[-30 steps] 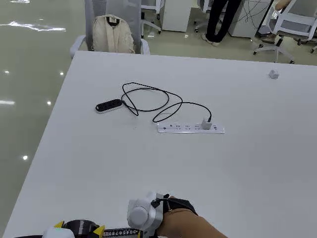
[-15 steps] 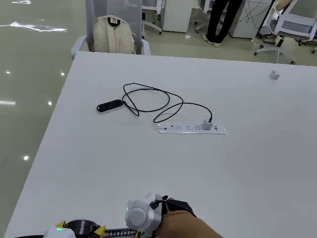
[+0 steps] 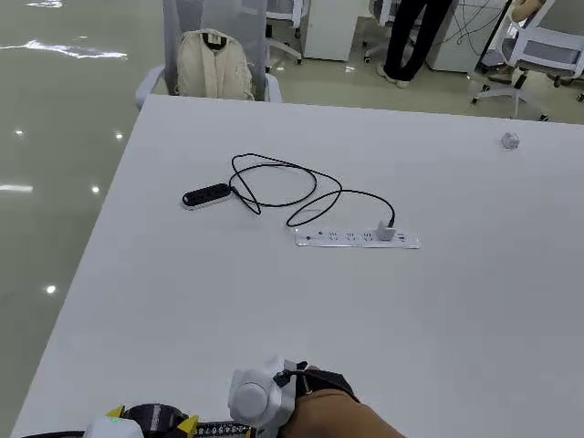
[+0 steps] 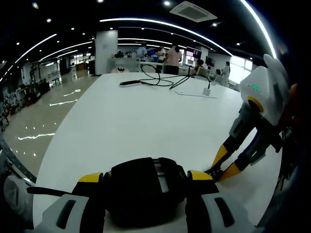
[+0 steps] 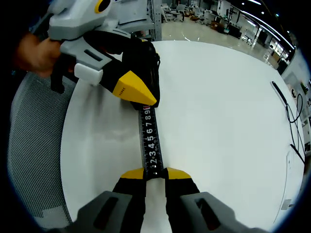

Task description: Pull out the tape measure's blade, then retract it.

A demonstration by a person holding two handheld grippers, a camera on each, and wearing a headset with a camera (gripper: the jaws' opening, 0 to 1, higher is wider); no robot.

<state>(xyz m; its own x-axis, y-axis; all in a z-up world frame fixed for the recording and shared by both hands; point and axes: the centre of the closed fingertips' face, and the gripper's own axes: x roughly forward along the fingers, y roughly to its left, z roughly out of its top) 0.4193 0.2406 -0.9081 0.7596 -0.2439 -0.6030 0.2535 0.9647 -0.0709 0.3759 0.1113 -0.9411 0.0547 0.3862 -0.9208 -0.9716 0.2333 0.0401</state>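
left gripper (image 4: 146, 178) clamped on the tape measure case (image 4: 141, 196), at the near table (image 3: 274, 301) edge. right gripper (image 5: 155, 174) pinches the blade (image 5: 149, 138) at its end, short length out between them. step 1 of 2 underway: more pull to go, retract not started.

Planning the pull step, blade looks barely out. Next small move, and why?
Probably draw the right claw straight back from the case: it is shut on the blade, a short stretch is out, and the left claw holds the case.
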